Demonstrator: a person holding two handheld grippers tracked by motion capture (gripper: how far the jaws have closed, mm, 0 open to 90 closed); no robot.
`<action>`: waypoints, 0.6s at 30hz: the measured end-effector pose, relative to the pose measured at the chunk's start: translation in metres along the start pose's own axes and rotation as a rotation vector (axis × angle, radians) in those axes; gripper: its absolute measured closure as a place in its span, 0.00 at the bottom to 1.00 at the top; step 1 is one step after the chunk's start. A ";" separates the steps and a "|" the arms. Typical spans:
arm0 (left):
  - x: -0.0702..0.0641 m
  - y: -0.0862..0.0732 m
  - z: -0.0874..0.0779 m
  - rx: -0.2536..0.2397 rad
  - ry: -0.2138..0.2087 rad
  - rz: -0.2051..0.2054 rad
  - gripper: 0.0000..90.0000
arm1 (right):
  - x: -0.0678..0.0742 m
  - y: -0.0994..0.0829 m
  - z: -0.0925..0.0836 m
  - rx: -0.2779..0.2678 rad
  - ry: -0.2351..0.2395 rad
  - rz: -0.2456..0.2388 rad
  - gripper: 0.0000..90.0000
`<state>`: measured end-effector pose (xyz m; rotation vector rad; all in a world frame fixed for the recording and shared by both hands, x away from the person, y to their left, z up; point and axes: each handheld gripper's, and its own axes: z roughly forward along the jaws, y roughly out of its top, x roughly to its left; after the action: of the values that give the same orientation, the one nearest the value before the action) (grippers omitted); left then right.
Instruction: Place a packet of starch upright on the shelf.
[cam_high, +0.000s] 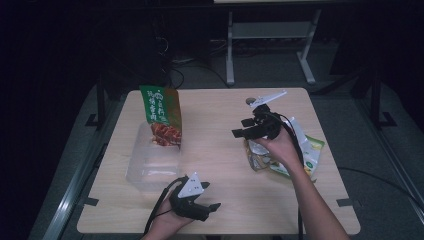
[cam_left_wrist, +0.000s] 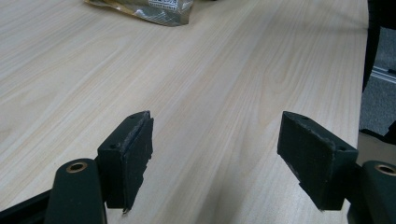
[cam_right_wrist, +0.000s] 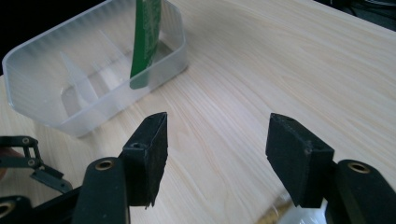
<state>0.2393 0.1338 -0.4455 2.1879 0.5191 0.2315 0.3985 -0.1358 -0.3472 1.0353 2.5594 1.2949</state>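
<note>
Snack packets are the business here: one green-and-orange packet (cam_high: 161, 116) stands upright in the far end of the clear plastic bin (cam_high: 145, 172), left of centre in the high view, and a loose pile of packets (cam_high: 300, 155) lies on the desk (cam_high: 220, 165) at right of centre, under the person's right hand.

The right gripper (cam_high: 245, 128) hangs above the desk just left of that pile, pointing toward the bin, its jaws apart with nothing between them; in the right gripper view they frame bare wood, with the bin (cam_right_wrist: 93, 79) at upper left. The left gripper (cam_high: 212, 209) rests low at the bottom of the high view, just right of the bin's near corner, jaws wide apart and empty over bare desk (cam_left_wrist: 196, 84).

Risks, as I judge them:
- The standing packet leans on the bin wall; a knock from a gripper or from another packet dropped in could tip it out.
- The bin looks light, and nothing steadies it, so a push could slide it.
- The pile's packets overlap and look glossy, so a grasp might lift two at once or slip off a crinkled edge.
</note>
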 end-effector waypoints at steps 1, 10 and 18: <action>0.000 0.000 0.000 -0.005 0.001 -0.006 0.29 | -0.001 -0.002 -0.002 -0.001 -0.002 0.001 0.42; 0.001 0.000 -0.001 -0.012 0.007 -0.011 0.29 | -0.007 -0.022 -0.022 0.009 -0.042 0.023 0.41; 0.000 -0.001 0.000 -0.011 0.009 -0.017 0.29 | -0.014 -0.039 -0.037 0.017 -0.078 0.051 0.41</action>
<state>0.2391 0.1344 -0.4462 2.1720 0.5404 0.2344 0.3751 -0.1854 -0.3550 1.1380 2.5067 1.2212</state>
